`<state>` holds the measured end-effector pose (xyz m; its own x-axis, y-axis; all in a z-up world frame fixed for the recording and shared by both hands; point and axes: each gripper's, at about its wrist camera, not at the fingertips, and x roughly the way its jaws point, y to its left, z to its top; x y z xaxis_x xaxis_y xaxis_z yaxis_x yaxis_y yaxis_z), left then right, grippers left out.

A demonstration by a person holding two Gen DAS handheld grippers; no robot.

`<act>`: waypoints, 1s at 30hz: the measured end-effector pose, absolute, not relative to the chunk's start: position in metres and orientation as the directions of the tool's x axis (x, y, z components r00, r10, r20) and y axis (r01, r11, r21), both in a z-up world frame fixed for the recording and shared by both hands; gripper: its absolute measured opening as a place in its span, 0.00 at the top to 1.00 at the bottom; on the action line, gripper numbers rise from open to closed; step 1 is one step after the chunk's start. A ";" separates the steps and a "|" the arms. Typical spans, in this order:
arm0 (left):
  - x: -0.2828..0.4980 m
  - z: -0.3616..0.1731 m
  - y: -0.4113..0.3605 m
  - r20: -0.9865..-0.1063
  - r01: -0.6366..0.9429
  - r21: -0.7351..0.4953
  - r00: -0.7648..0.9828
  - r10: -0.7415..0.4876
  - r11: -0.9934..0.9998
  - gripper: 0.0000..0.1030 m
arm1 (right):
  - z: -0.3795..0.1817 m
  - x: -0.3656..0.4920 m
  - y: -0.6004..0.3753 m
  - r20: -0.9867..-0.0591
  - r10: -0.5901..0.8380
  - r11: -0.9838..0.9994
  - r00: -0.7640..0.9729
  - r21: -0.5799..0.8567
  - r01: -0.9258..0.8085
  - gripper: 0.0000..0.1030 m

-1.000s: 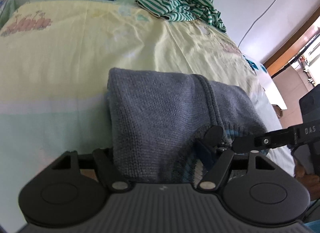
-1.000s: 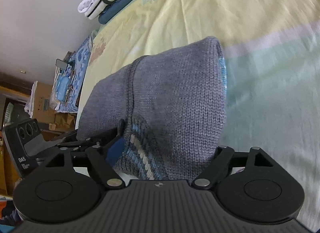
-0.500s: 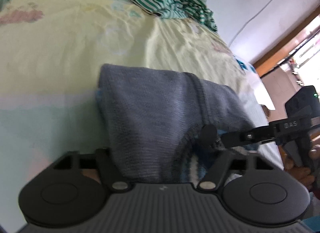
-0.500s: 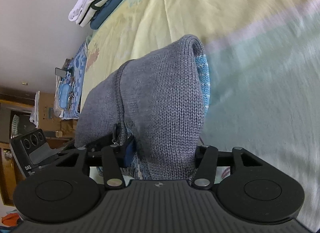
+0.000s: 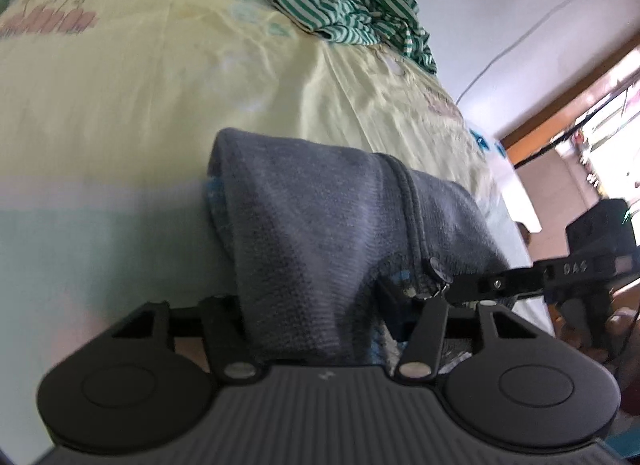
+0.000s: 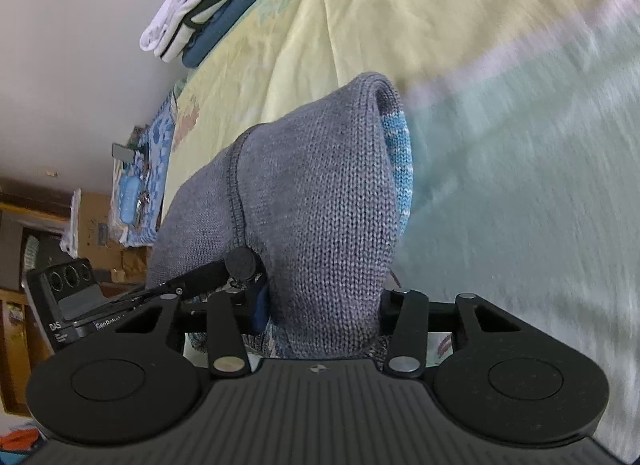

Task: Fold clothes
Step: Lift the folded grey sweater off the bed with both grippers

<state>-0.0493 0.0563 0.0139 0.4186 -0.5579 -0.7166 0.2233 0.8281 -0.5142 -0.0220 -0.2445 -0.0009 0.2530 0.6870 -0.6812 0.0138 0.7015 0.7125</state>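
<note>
A grey knit sweater with a blue-striped inner layer lies folded on the bed, its near end bunched up between both grippers. My left gripper has its jaws closing on the left part of that near end, and the fabric hides the pads. My right gripper is also closing, squeezing the sweater into a narrow ridge. One finger of the right gripper reaches in beside a dark button. The left gripper's finger shows at the sweater's left side.
The yellow and pale green bedsheet spreads beyond the sweater. A green-and-white striped garment lies crumpled at the far side. Folded blue and white clothes are stacked at the far corner. The bed's edge and a doorway are on the right.
The right jaws have narrowed onto the sweater, bunching it into a taller, tighter ridge. The left jaws have drawn in slightly around the fabric. Both hands have stayed nearly in place.
</note>
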 end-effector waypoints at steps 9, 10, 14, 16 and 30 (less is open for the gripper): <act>-0.054 0.014 0.052 -0.713 0.199 -0.501 0.457 -0.532 0.842 0.45 | -0.002 -0.023 -0.245 -0.664 0.699 0.678 0.268 0.733 0.048 0.49; -0.056 0.016 0.049 -0.719 0.202 -0.482 0.464 -0.517 0.853 0.46 | -0.002 -0.024 -0.245 -0.667 0.694 0.683 0.270 0.729 0.047 0.51; -0.060 0.024 0.037 -0.734 0.237 -0.406 0.491 -0.469 0.883 0.55 | 0.007 -0.028 -0.236 -0.698 0.657 0.730 0.285 0.683 -0.013 0.54; -0.061 0.029 0.036 -0.733 0.254 -0.389 0.497 -0.465 0.885 0.59 | 0.010 -0.028 -0.235 -0.703 0.649 0.740 0.291 0.672 -0.030 0.55; -0.062 0.049 0.032 -0.721 0.292 -0.337 0.531 -0.444 0.895 0.65 | 0.027 -0.026 -0.225 -0.697 0.630 0.764 0.342 0.635 -0.114 0.59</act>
<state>-0.0618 0.0323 0.0493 0.5314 -0.4445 -0.7211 0.2917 0.8952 -0.3369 -0.0261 -0.2245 0.0273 0.3419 0.6301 -0.6972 -0.1143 0.7642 0.6347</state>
